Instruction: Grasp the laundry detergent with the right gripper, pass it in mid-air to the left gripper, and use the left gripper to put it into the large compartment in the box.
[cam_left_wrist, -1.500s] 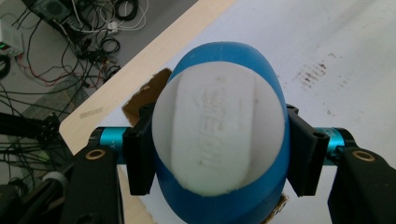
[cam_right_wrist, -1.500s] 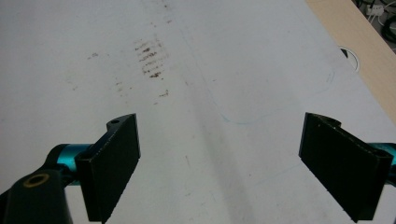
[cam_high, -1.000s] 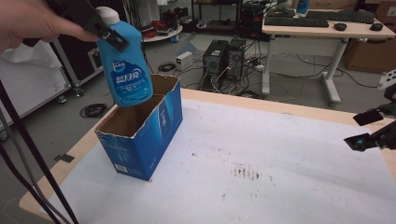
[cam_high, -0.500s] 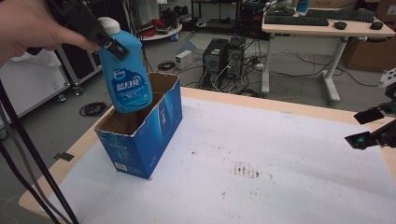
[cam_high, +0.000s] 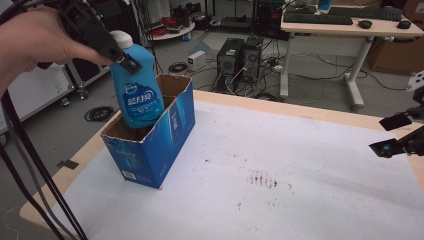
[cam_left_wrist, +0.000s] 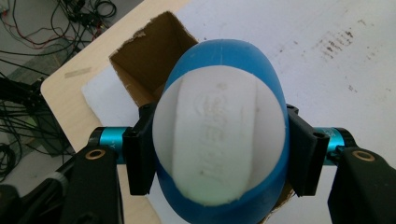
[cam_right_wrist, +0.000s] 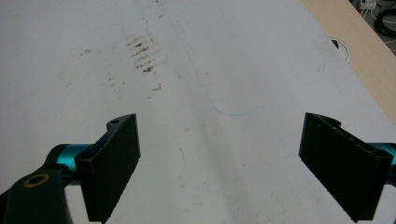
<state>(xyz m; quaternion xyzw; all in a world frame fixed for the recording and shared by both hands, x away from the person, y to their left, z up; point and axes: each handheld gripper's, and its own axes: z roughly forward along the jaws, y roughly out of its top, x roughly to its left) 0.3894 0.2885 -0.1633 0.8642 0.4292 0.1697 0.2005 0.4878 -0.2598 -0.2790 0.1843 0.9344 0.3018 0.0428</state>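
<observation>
blue bottle (cam_high: 136, 90) hangs upright, pinched in your left claw (cam_high: 119, 54), its base entering the box (cam_high: 155, 135) directly below; right claw (cam_right_wrist: 224, 172) spread.

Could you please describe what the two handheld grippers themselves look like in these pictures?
Each gripper has two flat, black, rectangular jaws on teal metal cylinders, with black bodies behind that carry brass-coloured rivets. That build shows on the left gripper and on the right gripper alike. Black cables trail down from the left one. The hand that holds it is bare, with no glove or sleeve in sight.
</observation>
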